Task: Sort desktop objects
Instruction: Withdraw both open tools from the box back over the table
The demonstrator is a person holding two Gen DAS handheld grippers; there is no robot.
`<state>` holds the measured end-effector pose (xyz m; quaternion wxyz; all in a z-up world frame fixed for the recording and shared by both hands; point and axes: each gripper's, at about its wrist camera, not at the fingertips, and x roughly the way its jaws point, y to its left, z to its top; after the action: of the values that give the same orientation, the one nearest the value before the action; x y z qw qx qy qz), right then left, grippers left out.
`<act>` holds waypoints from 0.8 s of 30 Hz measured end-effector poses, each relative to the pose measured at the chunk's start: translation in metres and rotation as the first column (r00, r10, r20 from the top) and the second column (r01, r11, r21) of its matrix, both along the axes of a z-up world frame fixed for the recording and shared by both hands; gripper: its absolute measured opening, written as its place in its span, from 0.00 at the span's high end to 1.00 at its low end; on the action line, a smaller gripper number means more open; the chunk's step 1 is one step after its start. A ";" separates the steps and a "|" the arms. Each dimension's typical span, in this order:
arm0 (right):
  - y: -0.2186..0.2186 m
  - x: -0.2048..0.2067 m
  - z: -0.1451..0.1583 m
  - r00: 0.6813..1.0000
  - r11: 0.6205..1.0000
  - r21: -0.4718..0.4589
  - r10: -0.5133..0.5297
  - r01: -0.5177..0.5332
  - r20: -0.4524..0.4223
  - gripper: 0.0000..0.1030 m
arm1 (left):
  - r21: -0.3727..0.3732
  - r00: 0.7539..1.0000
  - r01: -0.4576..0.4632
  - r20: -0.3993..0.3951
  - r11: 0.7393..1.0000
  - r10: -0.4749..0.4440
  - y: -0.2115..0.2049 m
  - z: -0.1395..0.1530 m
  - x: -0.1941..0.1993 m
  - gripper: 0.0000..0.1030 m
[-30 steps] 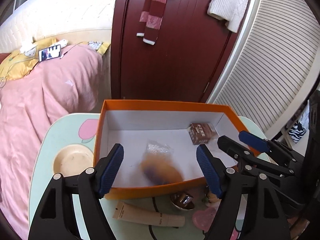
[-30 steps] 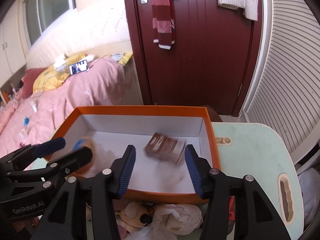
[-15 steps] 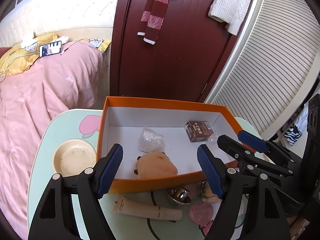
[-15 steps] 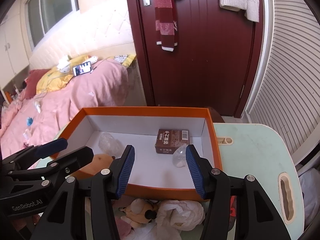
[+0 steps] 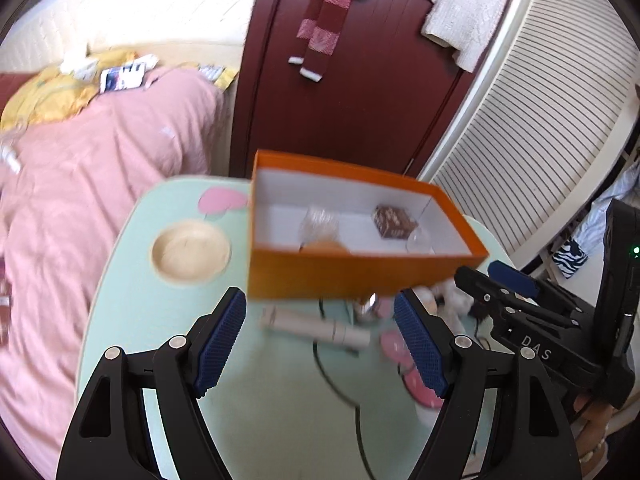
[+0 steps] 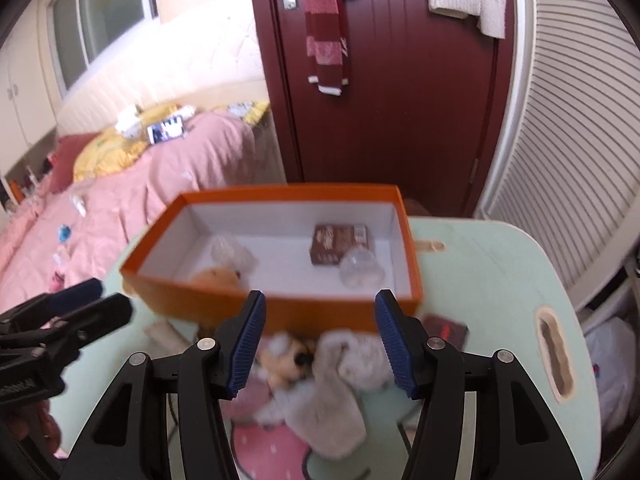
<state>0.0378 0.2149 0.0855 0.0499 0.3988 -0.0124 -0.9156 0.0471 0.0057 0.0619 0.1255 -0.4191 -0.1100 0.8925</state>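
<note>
Left wrist view: left claw (image 5: 320,340) empty, blades wide apart, over the green table (image 5: 132,320). Straight ahead at 12 o'clock, just beyond the tips, one cream tube (image 5: 316,326), long axis running 9 to 3, squarely across the gap. Nearer this hand than the right. Right claw (image 6: 318,336) empty, blades opening, above a blurred heap of one plush toy (image 6: 286,362) and pale cloth (image 6: 340,380). One orange box (image 5: 360,272) at 12 o'clock beyond, already holding one brown carton (image 6: 338,244), one plush, two clear wrappers. One bowl (image 5: 191,249) at 10 o'clock.
</note>
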 end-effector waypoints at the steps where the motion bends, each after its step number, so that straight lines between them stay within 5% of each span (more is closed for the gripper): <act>1: 0.000 0.005 -0.002 1.000 1.000 0.006 -0.008 0.008 0.012 0.43 | 0.011 1.000 0.000 0.016 1.000 0.000 -0.001 -0.004 0.005 0.25; 8: 0.012 0.035 -0.026 0.994 0.997 0.011 -0.072 0.071 0.084 0.40 | 0.020 0.990 -0.004 0.141 1.000 0.001 0.003 -0.041 0.023 0.25; 13: 0.018 0.037 -0.048 0.979 0.994 0.014 -0.105 0.104 0.174 0.40 | 0.051 0.989 -0.012 0.145 0.999 0.005 0.002 -0.043 0.020 0.21; 17: 0.013 0.040 -0.054 0.981 0.992 0.078 -0.113 0.102 0.159 0.16 | 0.021 0.992 0.021 0.120 1.000 -0.023 0.011 -0.046 0.021 0.09; 21: 0.013 0.043 -0.058 0.983 0.991 0.075 -0.123 0.113 0.138 0.04 | -0.123 0.994 0.073 0.086 0.990 -0.063 0.032 -0.053 0.024 0.09; 24: 0.015 0.043 -0.059 0.983 0.991 0.073 -0.125 0.116 0.134 0.01 | -0.271 0.993 0.108 0.068 0.956 -0.093 0.050 -0.060 0.026 0.08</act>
<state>0.0810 0.2295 0.0263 -0.0194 0.4610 -0.0101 -0.8871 0.0735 0.0554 0.0016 0.1085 -0.4618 0.0329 0.8797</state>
